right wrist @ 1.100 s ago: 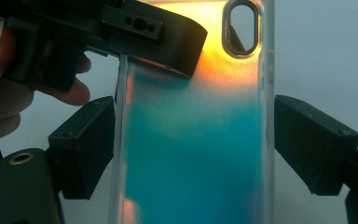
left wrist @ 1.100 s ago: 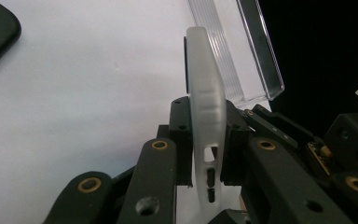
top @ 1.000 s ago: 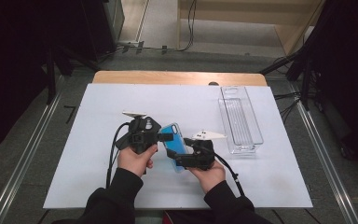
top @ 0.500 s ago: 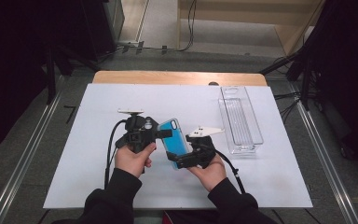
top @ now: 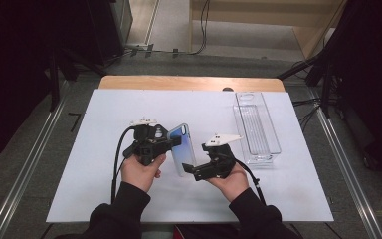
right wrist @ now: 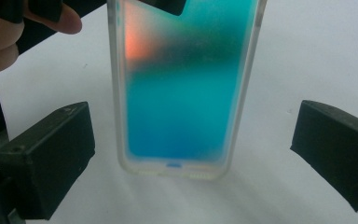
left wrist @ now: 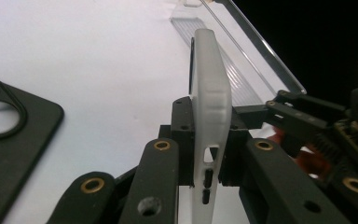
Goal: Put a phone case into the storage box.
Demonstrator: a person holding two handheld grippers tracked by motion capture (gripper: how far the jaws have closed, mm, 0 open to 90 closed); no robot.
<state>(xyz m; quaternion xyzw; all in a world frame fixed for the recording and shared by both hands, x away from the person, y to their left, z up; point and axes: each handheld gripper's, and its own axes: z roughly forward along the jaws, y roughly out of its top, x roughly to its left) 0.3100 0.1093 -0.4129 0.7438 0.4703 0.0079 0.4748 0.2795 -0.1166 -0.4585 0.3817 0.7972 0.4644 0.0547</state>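
A clear rectangular plastic tray (top: 256, 127) sits on the white tabletop (top: 104, 119). The left gripper (top: 171, 143) pinches a frosted blue phone case (top: 183, 149) between its fingers. The right gripper (top: 189, 172) has just opened, its fingers spread either side of the case, not touching.

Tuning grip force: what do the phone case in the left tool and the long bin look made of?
Phone case: looks like soft frosted plastic or silicone, matte and translucent; the blue-orange phone shows through it, blurred. The left tool clamps its edge.
Bin: looks like rigid clear plastic, glossy, with a ribbed floor; table visible through it.
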